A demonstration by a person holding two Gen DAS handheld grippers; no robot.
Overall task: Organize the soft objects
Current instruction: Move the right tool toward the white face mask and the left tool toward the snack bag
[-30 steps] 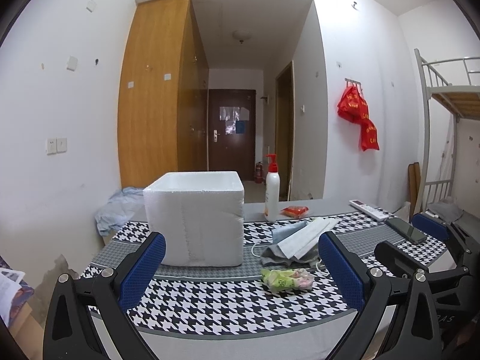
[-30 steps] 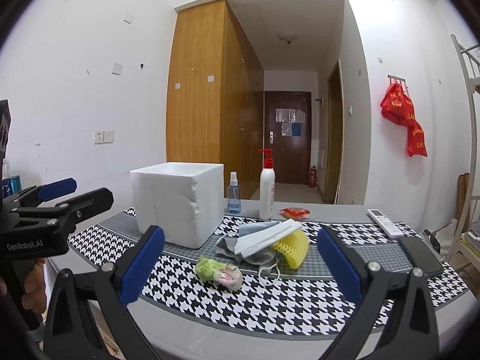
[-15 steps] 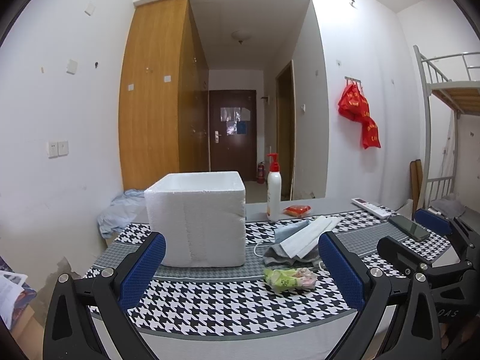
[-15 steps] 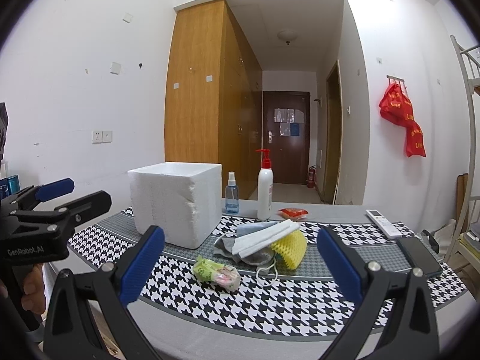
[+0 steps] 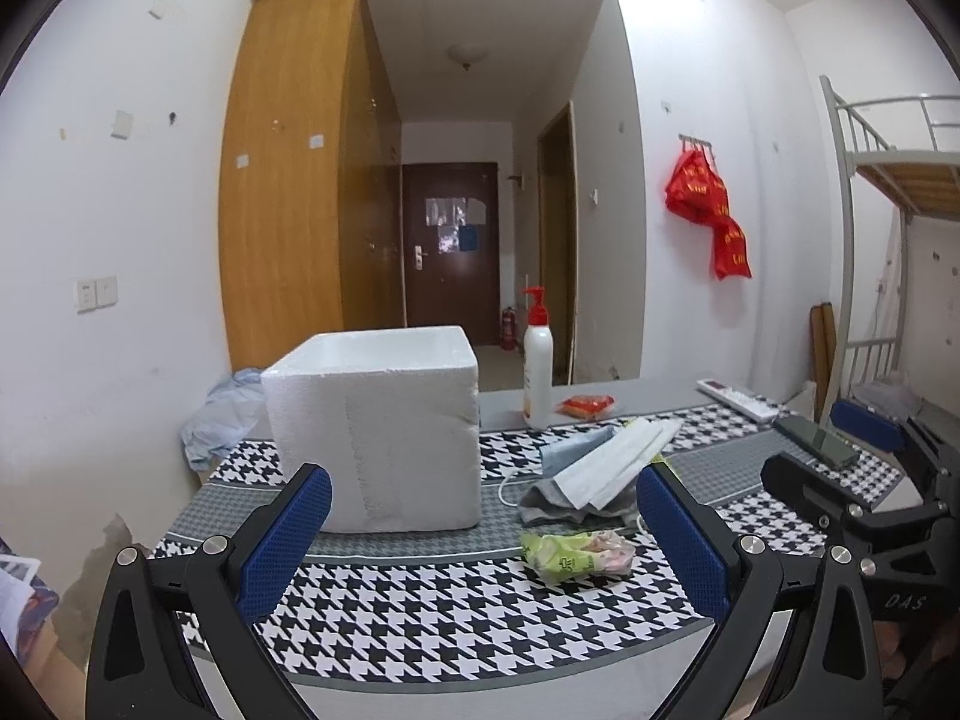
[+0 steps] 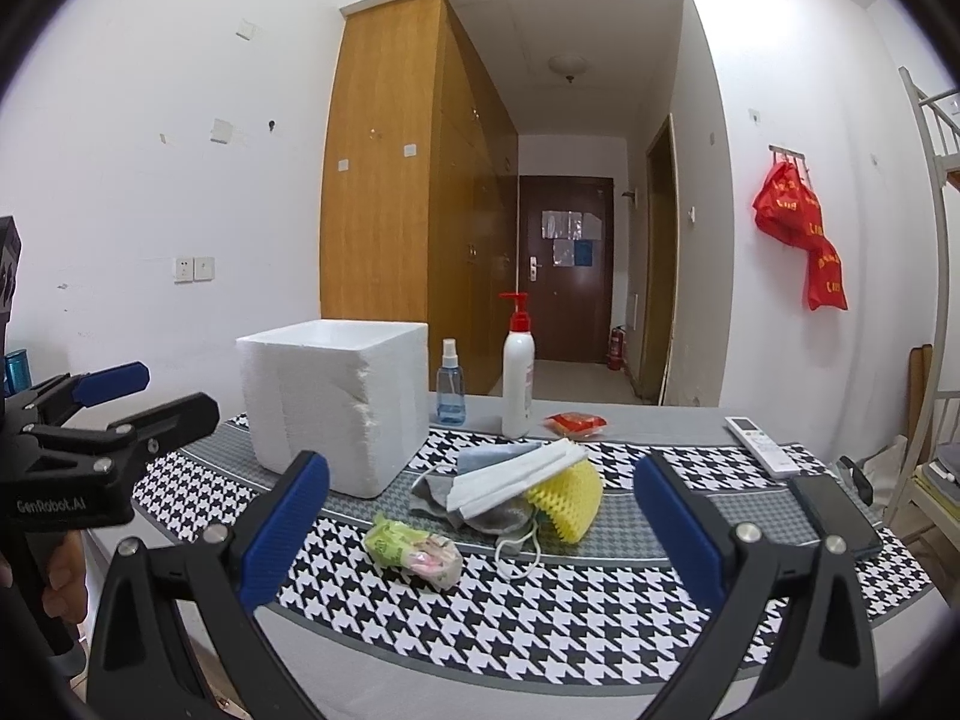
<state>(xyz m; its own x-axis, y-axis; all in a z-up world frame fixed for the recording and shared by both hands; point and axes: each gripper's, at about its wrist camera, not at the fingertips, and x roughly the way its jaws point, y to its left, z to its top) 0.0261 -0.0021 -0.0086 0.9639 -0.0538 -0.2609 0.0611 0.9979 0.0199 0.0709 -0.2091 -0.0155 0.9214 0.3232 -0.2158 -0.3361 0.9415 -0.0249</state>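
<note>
While both tools hang short of the desk (image 6: 600, 648) edge with nothing between their blue pads, the step in hand reads as the approach before a first pick; no soft item appears to be in the foam box (image 5: 375, 429) yet, though its inside is hidden from both views.

Layout, left to right:
- The foam box stands open-topped on the left part of the houndstooth cloth (image 6: 540, 600).
- A crumpled green wrapper (image 6: 414, 549) lies near the front edge, apart from the box.
- Behind and right of it sits a heap: grey cloth (image 6: 435, 495), white masks (image 6: 516, 471) on top, and a yellow sponge (image 6: 570, 495) touching the heap's right side. A blue cloth (image 6: 492, 457) lies at the back.
- A spray bottle (image 6: 450, 384), pump bottle (image 6: 517, 369), red packet (image 6: 575, 423), remote (image 6: 761, 444) and phone (image 6: 831, 513) are probably not part of the sort.

Pose:
- Left hand-held gripper (image 5: 483, 537): jaws spread wide, level, aimed between box and heap. In the right view a hand (image 6: 63, 585) holds its grip at the far left.
- Right hand-held gripper (image 6: 480, 540): jaws likewise wide and empty, level, centred on the wrapper and heap.

Next move, as judged: advance the right tool forward and down over the wrapper, the nearest item, and close gently. The masks are loose and may slide off if the heap is disturbed.
</note>
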